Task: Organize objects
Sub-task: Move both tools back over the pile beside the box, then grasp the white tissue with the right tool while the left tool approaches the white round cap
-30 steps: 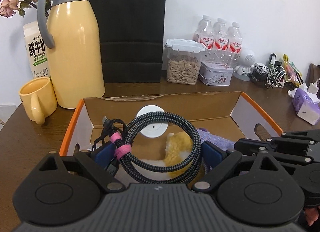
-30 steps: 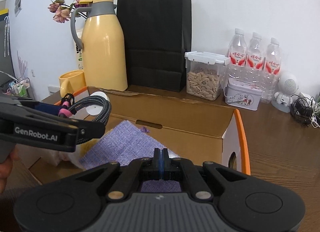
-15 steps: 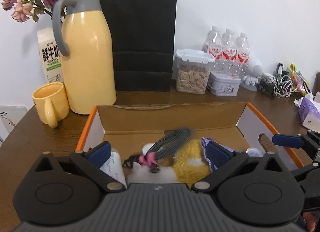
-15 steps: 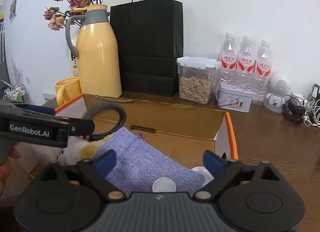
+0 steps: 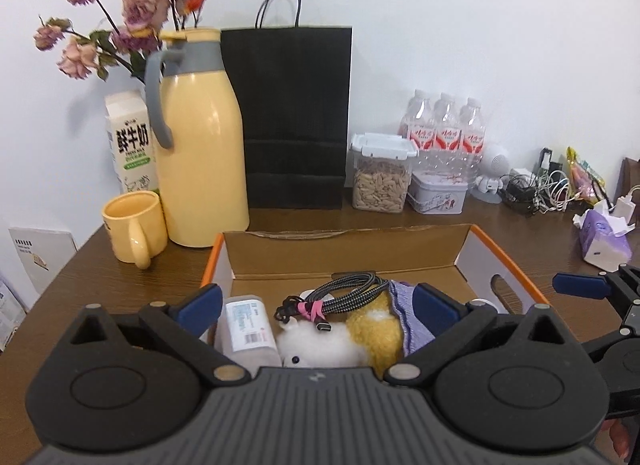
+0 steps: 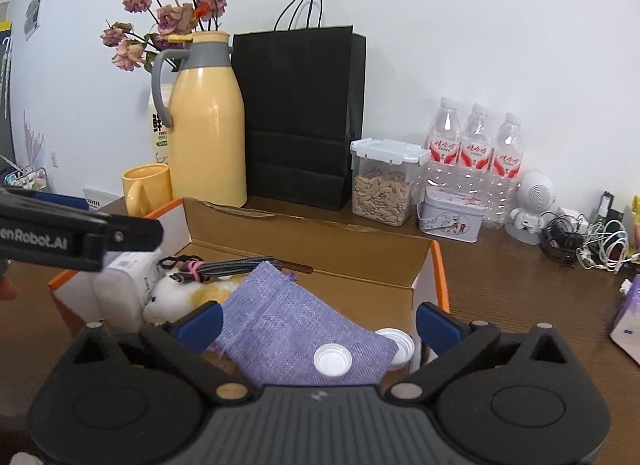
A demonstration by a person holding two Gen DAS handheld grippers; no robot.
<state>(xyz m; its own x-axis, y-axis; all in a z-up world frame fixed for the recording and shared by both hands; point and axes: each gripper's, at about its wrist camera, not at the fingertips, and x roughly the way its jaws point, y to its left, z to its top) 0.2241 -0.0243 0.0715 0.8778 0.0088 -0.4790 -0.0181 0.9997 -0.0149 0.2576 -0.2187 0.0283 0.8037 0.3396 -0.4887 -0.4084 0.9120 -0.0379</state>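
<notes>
We judged the packing step nearly finished: the coiled black braided cable with its pink tie (image 5: 344,297) lay inside the orange-edged cardboard box (image 5: 500,261), draped across the white-and-yellow plush toy (image 5: 352,335). Our left gripper (image 5: 316,301) stood with fingers apart and empty above the box, and our right gripper (image 6: 318,323) likewise spread wide. At the toy's three o'clock sat the purple woven pouch (image 6: 288,321). Next, we reckoned, called for choosing another loose item from the wooden table (image 6: 520,285).

Both wrist views over cardboard box (image 5: 460,249)
</notes>
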